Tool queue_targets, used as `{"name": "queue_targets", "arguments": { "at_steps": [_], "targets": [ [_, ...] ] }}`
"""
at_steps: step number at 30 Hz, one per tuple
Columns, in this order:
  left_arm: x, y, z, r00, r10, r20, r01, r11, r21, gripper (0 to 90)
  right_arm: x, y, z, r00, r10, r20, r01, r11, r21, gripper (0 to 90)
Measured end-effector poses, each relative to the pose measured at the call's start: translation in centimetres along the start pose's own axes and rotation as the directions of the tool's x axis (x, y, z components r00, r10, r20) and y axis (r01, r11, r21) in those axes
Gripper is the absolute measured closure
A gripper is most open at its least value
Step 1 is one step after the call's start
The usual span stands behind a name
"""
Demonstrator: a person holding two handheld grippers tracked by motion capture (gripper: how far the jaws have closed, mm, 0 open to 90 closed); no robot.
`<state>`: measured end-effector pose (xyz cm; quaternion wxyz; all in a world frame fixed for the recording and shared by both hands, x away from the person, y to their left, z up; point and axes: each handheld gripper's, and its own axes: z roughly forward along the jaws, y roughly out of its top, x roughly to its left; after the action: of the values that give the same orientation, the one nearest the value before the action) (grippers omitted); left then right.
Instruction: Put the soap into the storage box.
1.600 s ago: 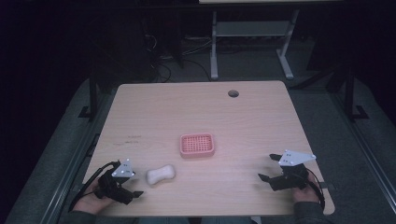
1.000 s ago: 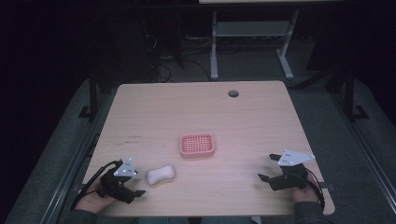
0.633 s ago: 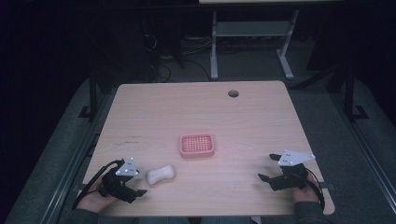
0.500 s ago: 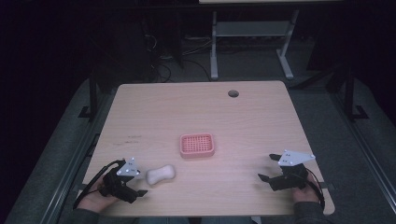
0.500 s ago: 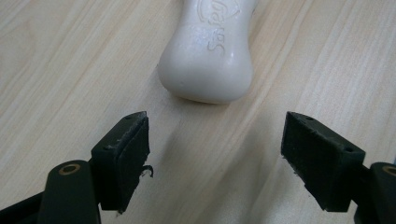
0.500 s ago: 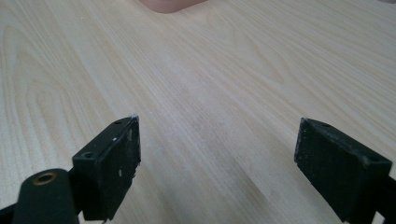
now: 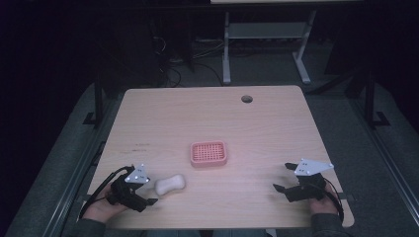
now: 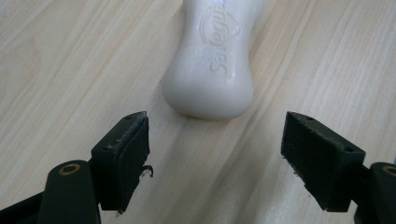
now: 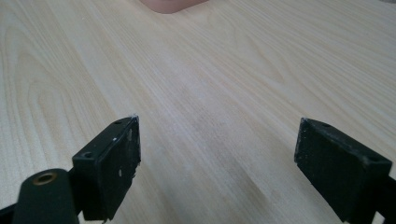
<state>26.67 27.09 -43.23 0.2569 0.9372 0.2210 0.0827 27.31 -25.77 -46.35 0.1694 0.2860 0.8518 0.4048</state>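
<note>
Two steps look undone: the soap bar (image 7: 170, 184) lies on the table (image 7: 207, 118), just ahead of the left gripper (image 8: 215, 154), whose fingers (image 8: 123, 149) gape wide, gripping nothing. The pink soap dish (image 7: 208, 153) sits unfilled mid-table; the right gripper (image 9: 217, 163) rests wide too.

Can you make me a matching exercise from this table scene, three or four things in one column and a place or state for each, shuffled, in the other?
Things:
1. bar of soap
2. soap dish
3. left gripper
4. right gripper

Places or states:
A. pink, in the middle of the table
B. open over bare wood, near the table's right front corner
C. white, lying flat on the wood
D. open, aimed at the soap's near end

Pairs: 1-C, 2-A, 3-D, 4-B
</note>
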Motion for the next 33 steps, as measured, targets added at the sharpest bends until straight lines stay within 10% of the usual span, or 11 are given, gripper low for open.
{"name": "queue_targets", "arguments": {
  "at_steps": [33],
  "targets": [
    [0.1,3.6,1.3,0.998,0.059,0.021,-0.06,0.9976,0.036,20.6,0.0,0.0,0.0,1.0,0.001,0.001,-0.001,1.0,-0.002,13.8]
  ]
}}
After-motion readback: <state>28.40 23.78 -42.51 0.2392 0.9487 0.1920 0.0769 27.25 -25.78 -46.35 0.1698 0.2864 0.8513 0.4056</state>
